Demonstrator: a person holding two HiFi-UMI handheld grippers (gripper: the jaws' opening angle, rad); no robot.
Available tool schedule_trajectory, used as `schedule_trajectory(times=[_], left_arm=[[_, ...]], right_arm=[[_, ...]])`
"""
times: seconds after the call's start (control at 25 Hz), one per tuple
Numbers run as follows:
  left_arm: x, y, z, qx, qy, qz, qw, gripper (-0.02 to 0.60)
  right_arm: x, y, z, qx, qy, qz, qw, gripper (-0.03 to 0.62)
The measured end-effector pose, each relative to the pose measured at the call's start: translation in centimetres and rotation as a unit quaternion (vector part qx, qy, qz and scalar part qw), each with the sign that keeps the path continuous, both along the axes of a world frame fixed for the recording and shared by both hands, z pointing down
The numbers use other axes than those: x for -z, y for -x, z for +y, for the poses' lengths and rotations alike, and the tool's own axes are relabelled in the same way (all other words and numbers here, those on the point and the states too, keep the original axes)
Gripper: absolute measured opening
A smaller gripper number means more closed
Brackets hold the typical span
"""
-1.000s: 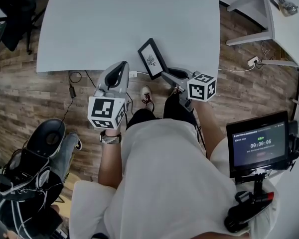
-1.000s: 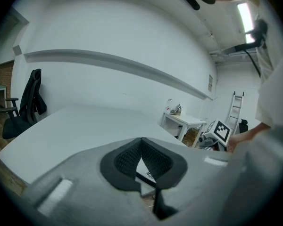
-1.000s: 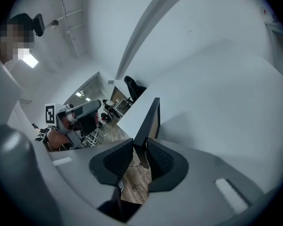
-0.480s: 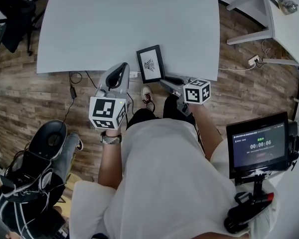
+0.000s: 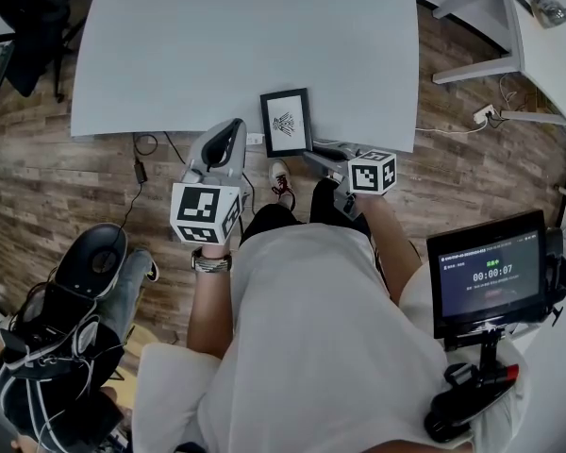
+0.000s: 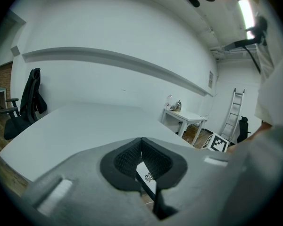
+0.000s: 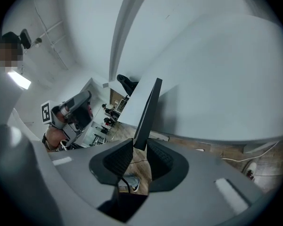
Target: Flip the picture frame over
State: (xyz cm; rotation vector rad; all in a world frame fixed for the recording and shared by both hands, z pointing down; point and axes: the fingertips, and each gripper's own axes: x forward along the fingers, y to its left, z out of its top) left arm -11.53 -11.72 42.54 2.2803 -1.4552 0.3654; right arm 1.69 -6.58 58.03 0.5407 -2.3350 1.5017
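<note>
The black rectangular picture frame (image 5: 286,123) with a white mat and a small dark drawing is just above centre of the head view, over the near edge of the large pale grey table (image 5: 245,36), drawing side up toward the camera. The right gripper (image 5: 313,150), just right of centre, grips the frame's lower right corner. In the right gripper view the frame (image 7: 147,109) appears edge-on and rises from between the two dark ribbed pads (image 7: 117,158). The jaws have just eased open slightly, yet both pads touch the frame. Whether the frame lies flat on the table or tilts off it cannot be told. The left gripper (image 5: 232,126), left of the frame and clear of it, is over the table's near edge. In the left gripper view its jaw tips meet (image 6: 141,141) and hold nothing. The frame (image 6: 148,179) shows beyond them through the gap lower down. A black screen (image 5: 491,276) showing a timer is at lower right of the head view, above the wooden plank floor (image 5: 57,177).
</note>
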Motion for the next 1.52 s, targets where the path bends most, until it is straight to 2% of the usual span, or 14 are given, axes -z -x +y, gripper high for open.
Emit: schedule_trajectory(times=[0.36,0.68,0.8,1.24,1.52], left_arm=[[0.1,-0.4,0.4,0.001,0.001,-0.005,1.0000,0.005],[0.0,-1.1,0.8,-0.002,0.000,-0.006,1.0000,0.005],[-0.2,-1.3,0.8,-0.004,0.001,-0.006,1.0000,0.005],[-0.4,-2.1,0.7,-0.014,-0.003,-0.008,0.9999,0.005],[-0.5,-2.7,0.6,-0.015,-0.003,-0.007,0.9999,0.005]], right_arm=[[-1.6,-0.7,1.1,0.000,0.024,-0.005,1.000,0.098],[-2.4,-0.9,0.4,-0.040,0.049,-0.031,0.998,0.104],[-2.9,-0.8,0.3,-0.040,0.051,-0.029,0.997,0.108],[-3.7,-1.4,0.7,-0.048,0.063,-0.028,0.996,0.170],[-3.8,-2.7,1.3,-0.050,0.075,-0.011,0.996,0.216]])
